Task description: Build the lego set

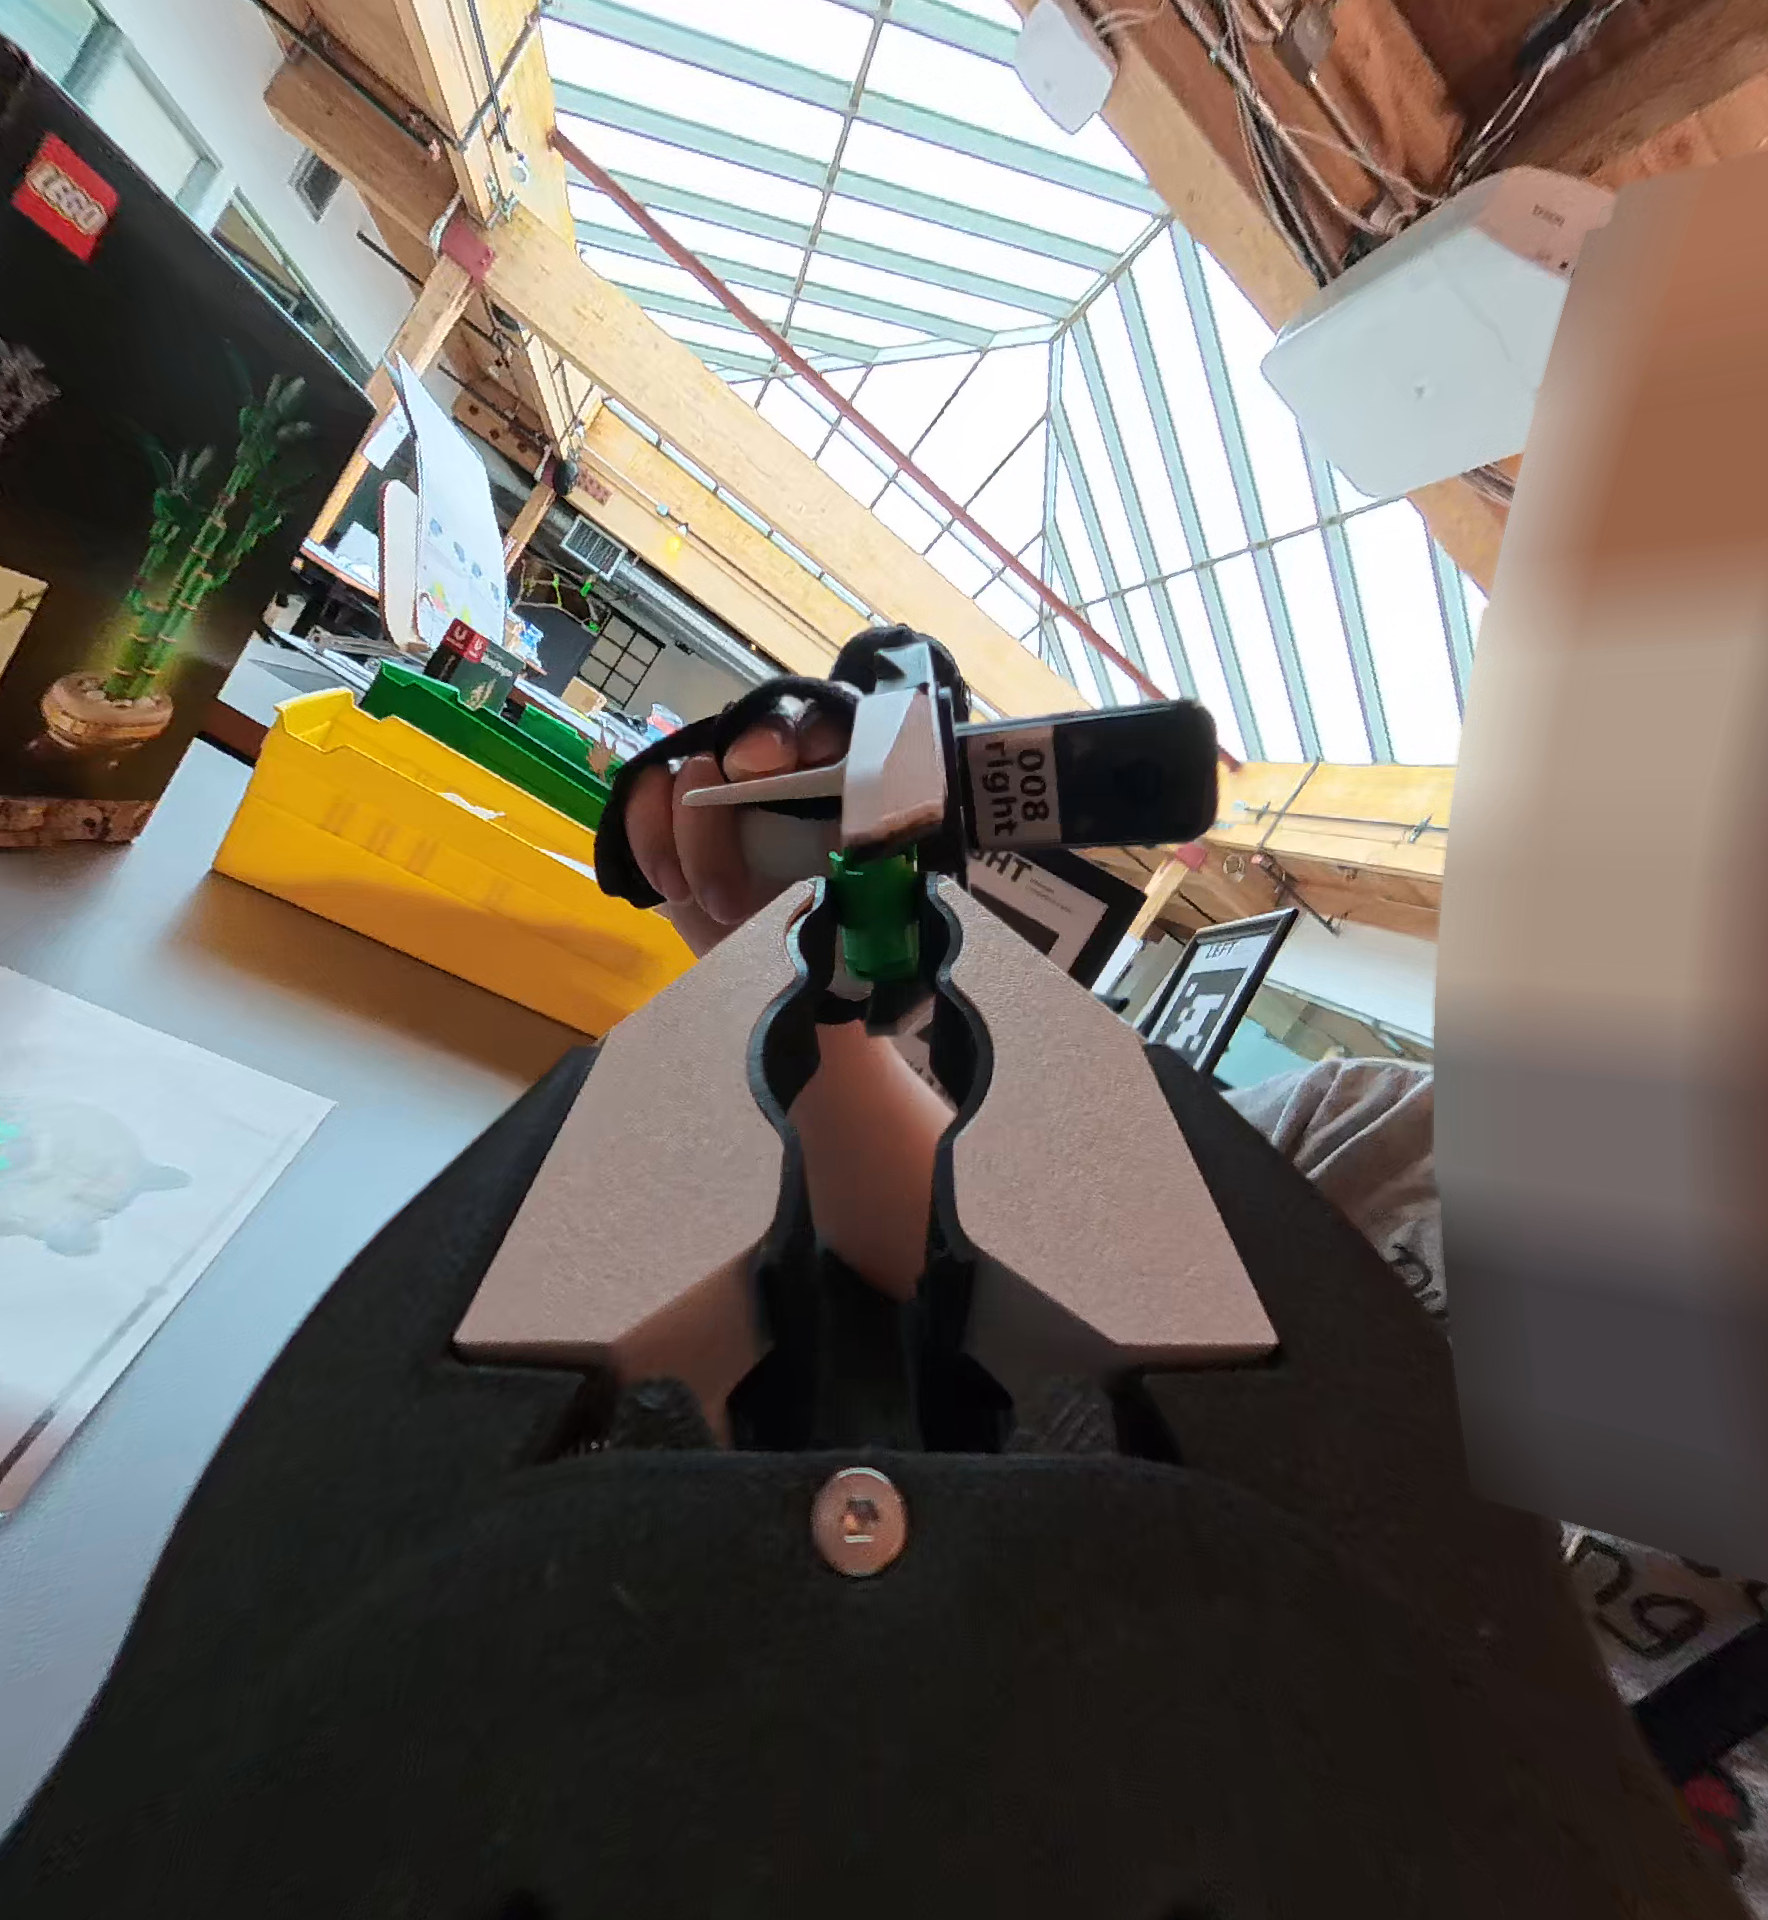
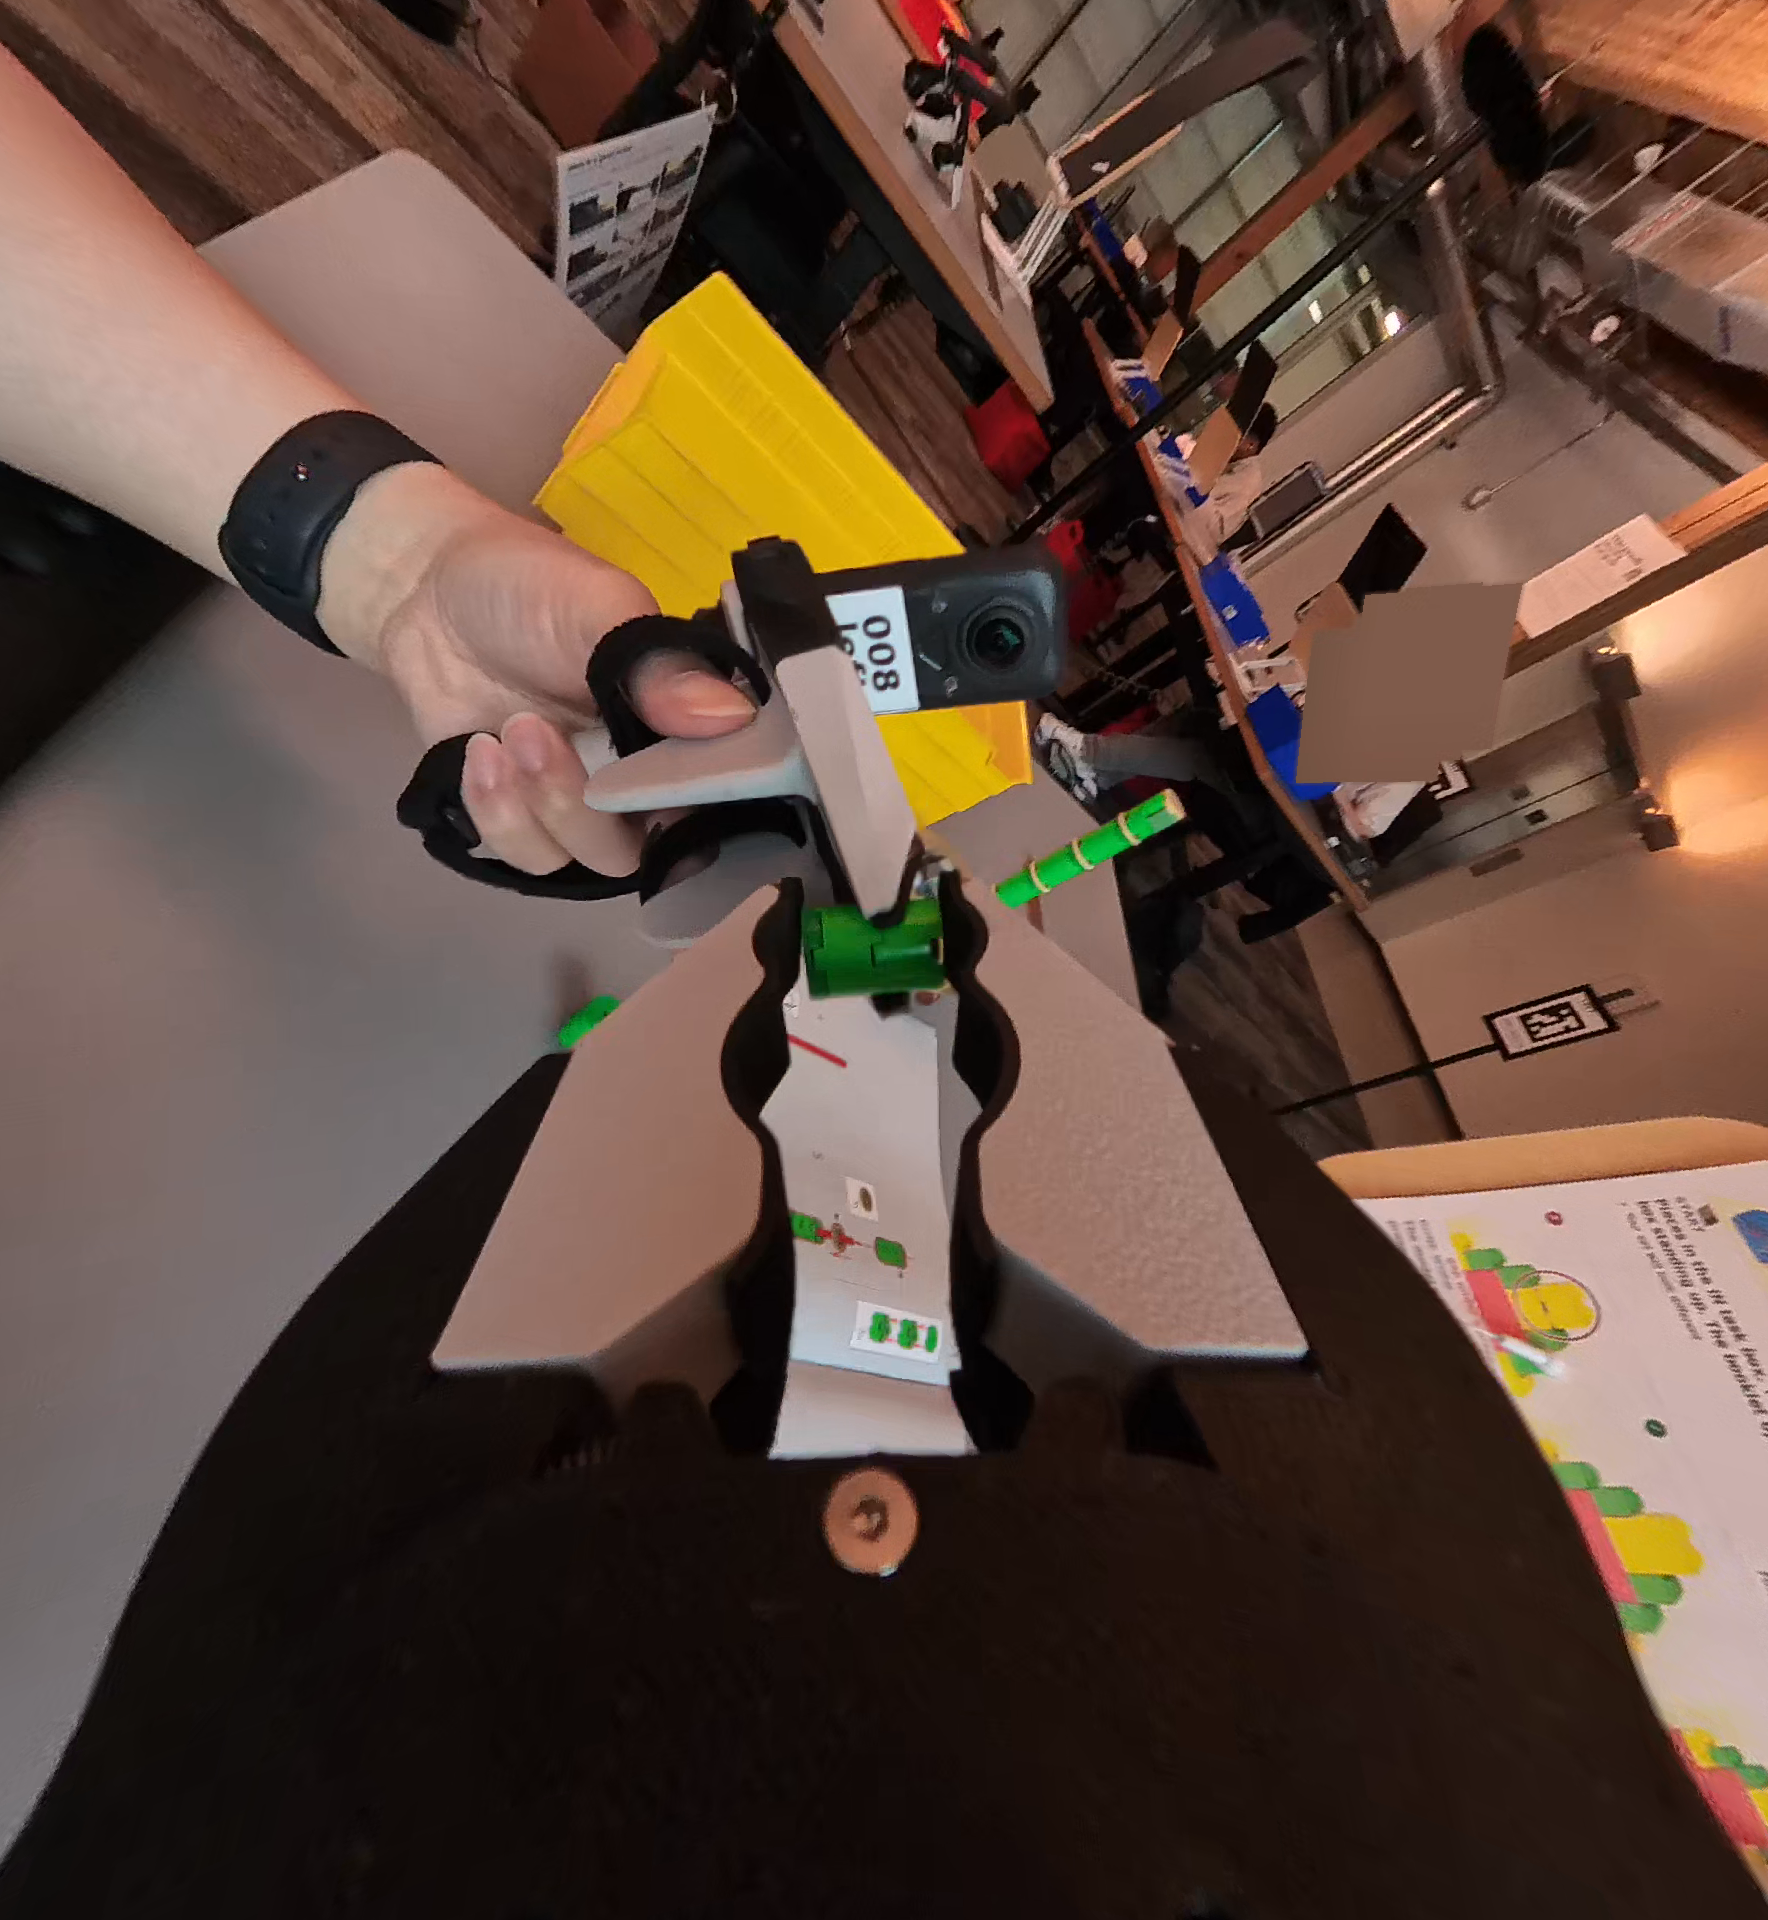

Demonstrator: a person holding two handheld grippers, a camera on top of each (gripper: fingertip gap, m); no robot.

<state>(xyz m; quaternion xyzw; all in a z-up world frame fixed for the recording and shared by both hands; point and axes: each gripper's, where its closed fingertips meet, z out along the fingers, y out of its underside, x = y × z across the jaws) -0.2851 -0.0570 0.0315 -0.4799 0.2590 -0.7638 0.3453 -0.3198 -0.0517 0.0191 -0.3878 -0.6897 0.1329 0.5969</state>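
A small green Lego stalk piece [image 1: 872,925] sits between the tips of my left gripper [image 1: 875,914], which is shut on it, raised above the table. In the right wrist view my right gripper [image 2: 867,925] is shut on the same green cluster [image 2: 872,951], which looks like two short cylinders joined. The two grippers meet tip to tip at right angles. The hand holding the right one [image 1: 693,831] shows beyond the piece, as does the hand holding the left one [image 2: 506,665]. A longer green bamboo stalk [image 2: 1088,844] lies on the table past the grippers.
A yellow tray [image 1: 423,831] and a green tray [image 1: 475,722] stand behind, with the black Lego box [image 1: 111,499] at the far left. An instruction sheet [image 2: 859,1247] lies under the grippers and another printed sheet [image 2: 1638,1455] at the right. A loose green piece [image 2: 589,1021] is on the table. Both grippers' tips are close together, under 4 cm apart.
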